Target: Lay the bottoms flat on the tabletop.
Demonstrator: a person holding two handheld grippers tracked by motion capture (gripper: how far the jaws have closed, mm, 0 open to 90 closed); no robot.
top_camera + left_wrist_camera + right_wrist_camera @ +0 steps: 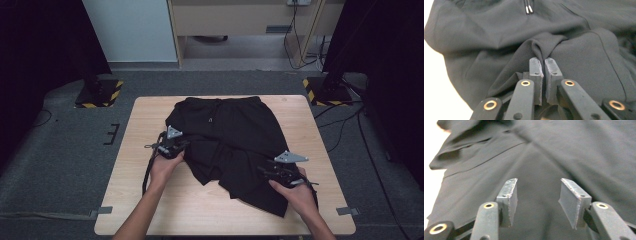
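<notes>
A pair of black shorts (230, 140) lies spread on the wooden table (140, 150), waistband at the far side with white-tipped drawstrings (528, 8). My left gripper (184, 146) is at the shorts' left edge, shut on a pinched-up fold of the black fabric (543, 47). My right gripper (265, 172) hovers over the near right leg of the shorts (541, 157). Its jaws stand apart with nothing between the pads, and the cloth lies flat beneath them.
Bare wood runs along the table's left side and near edge (200, 215). Grey tape tabs (347, 210) mark the near corners. Yellow-and-black stand bases (99, 92) sit on the floor beyond the far corners, with cables (345, 125) at the right.
</notes>
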